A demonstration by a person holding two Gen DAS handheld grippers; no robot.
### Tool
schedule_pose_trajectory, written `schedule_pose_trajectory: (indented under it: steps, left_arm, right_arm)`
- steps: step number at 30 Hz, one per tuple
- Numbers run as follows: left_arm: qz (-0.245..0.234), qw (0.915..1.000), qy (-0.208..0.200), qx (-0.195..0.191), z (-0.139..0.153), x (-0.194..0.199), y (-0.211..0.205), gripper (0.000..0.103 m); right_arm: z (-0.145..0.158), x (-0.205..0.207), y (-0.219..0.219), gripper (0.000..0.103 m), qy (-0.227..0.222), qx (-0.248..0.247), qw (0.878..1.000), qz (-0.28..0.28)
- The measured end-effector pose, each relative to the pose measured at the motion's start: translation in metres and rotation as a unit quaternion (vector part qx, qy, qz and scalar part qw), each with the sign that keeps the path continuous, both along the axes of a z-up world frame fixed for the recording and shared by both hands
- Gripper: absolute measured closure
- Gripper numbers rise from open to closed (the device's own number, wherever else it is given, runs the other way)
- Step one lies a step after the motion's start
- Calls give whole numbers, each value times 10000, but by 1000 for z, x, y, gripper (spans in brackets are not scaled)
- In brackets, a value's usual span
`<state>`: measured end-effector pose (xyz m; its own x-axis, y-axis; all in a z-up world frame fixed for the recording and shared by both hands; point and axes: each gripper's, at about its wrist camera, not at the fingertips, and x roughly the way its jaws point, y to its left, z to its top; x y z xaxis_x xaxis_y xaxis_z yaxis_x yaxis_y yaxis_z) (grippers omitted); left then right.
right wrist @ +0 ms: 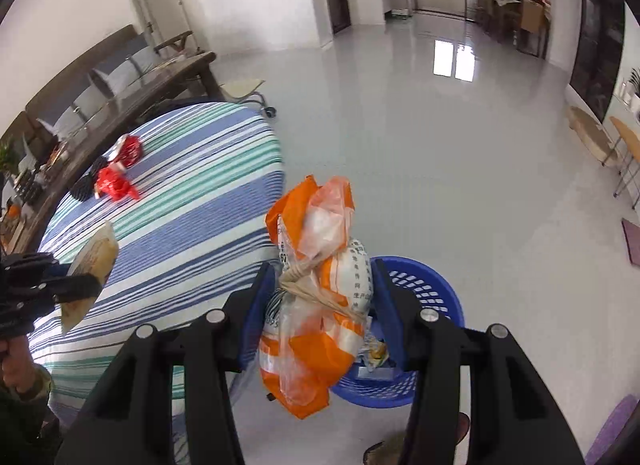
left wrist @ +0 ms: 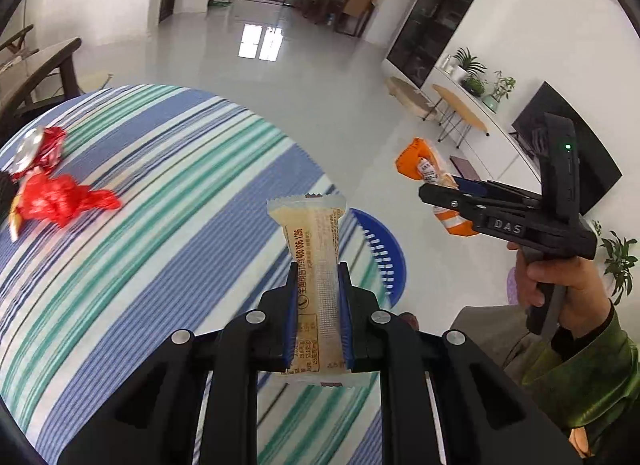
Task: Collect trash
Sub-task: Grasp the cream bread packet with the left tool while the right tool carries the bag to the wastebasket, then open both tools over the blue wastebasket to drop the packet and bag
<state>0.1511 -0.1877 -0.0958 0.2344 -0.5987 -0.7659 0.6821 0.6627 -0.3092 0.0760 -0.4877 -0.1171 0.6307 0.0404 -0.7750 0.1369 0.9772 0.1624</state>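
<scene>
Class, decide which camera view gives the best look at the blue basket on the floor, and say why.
The right wrist view: the blue basket shows its slotted wall, rim and litter inside, below the orange bag. In the left wrist view only a slice of the basket peeks out beside the striped table.

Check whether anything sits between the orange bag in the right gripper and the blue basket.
Nothing visible does. The right gripper holds the orange bag beside the striped table, and the blue basket stands open on the floor just behind and below it.
</scene>
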Motion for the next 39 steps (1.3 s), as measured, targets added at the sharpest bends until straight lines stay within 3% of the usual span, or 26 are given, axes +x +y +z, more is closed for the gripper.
schedule_pose_trajectory:
  steps: [6,11,21,22,23,24,25,27,29,33,39]
  left_arm:
    - [-465,9989,4,95,-8,-16,-92,86]
    - [-637,9974,19,337,-30,-19,-149,86]
    - [-622,9950,-10,780,-70,-5,-205,84]
    - [-596,9948,-45,819,-72,-4,-207,79]
    - [-568,9948,-79,843,-74,-3,-209,72]
    - [-549,9949,-96,845,-75,-3,-211,57]
    - [-512,9953,-127,816,-74,-2,-212,47]
    - [-448,9960,-225,740,-68,-2,-208,37]
    - [-394,9966,-324,648,-58,-4,-201,31]
    - [-273,9964,-638,482,-29,-11,-177,14]
    - [89,9933,-958,647,-18,-25,-101,7]
  right_arm:
    - [-33,-3,-57,55,105,-120,9987,-479]
    - [-50,-5,-87,55,185,225,9974,-665]
    - [-60,3,-111,52,229,680,9944,-781]
    - [-61,4,-115,50,212,692,9940,-819]
    - [-61,4,-118,38,179,728,9933,-876]
    - [-60,2,-122,34,129,797,9925,-922]
    - [-57,1,-124,34,82,838,9918,-957]
    - [-51,-3,-124,33,-9,811,9917,-997]
    - [-46,-7,-125,31,-100,745,9916,-1051]
    - [-35,-14,-116,16,-275,613,9912,-1138]
    - [-24,-21,-74,5,-380,-72,9915,-1240]
